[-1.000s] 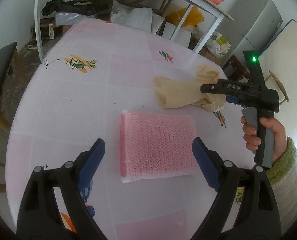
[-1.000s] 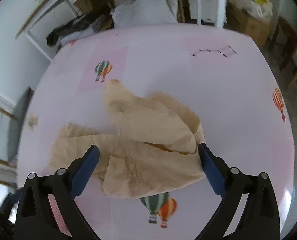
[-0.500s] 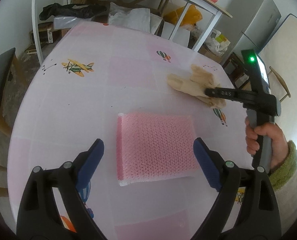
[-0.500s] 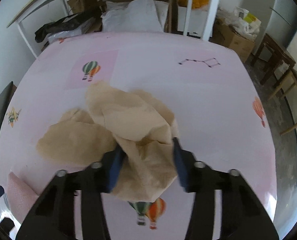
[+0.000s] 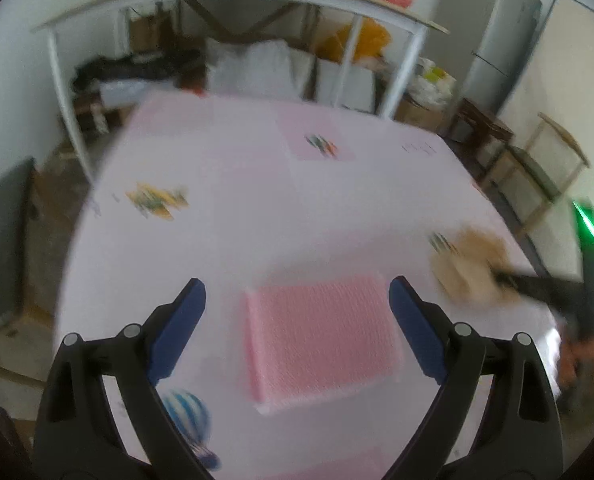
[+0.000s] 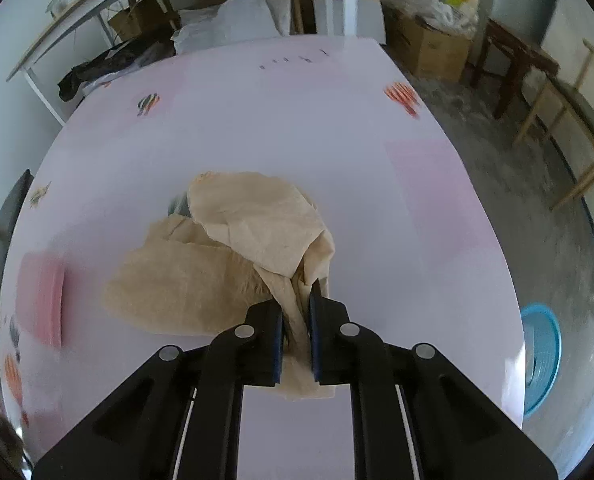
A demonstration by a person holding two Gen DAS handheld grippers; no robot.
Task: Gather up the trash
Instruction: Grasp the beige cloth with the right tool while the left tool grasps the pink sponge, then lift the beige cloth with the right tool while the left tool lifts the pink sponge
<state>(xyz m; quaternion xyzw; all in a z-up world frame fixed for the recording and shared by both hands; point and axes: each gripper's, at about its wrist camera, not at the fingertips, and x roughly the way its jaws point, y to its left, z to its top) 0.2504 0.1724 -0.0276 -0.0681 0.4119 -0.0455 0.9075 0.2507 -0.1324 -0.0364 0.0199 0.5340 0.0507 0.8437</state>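
My right gripper (image 6: 295, 322) is clamped on the crumpled tan paper (image 6: 225, 256), a fold pinched between its pads while the rest spreads ahead and to the left over the table (image 6: 257, 128). My left gripper (image 5: 297, 320) stands wide, apart from the pink foam sheet (image 5: 321, 332) lying near the table's near edge. The left view is blurred; the hand at its right edge is smeared.

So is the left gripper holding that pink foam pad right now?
No, the left gripper is open, its blue fingers spread apart above the pink foam pad, which lies flat on the table.
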